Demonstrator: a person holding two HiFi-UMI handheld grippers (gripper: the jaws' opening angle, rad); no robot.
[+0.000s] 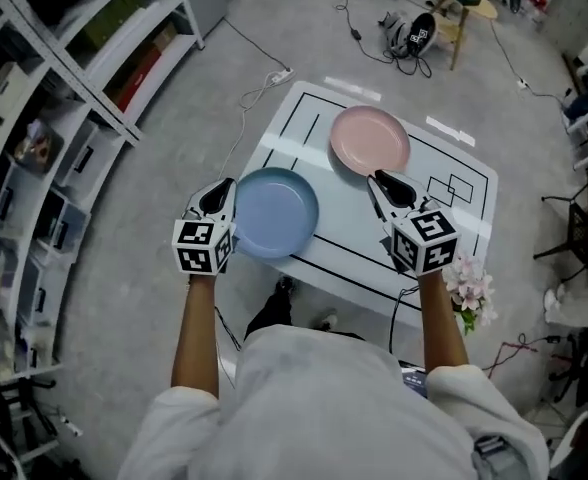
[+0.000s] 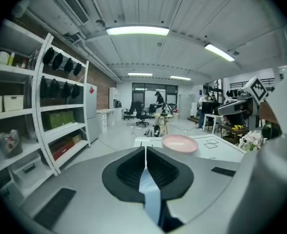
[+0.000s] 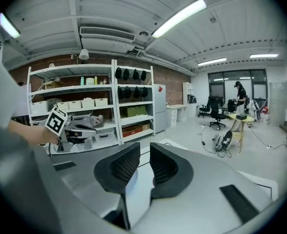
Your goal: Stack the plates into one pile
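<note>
left fingers (image 2: pixel 130 169): pinched tight on the rim of the blue plate (image 1: pixel 274 211)
right fingers (image 3: pixel 124 165): narrow gap, nothing in it, just beside the pink plate (image 1: pixel 370 140)
surface (image 1: pixel 349 233): white, black lines on it
blue plate: sticks out partly past the surface's left edge
pink plate: flat on the surface, further back
step: looks like blue is being carried to pink
next: prob centre it over pink, lower gently, then let go

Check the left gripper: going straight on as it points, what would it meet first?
Likely the pink plate on the table, slightly right of the left gripper's line; depth is unclear. It grips the blue plate.
</note>
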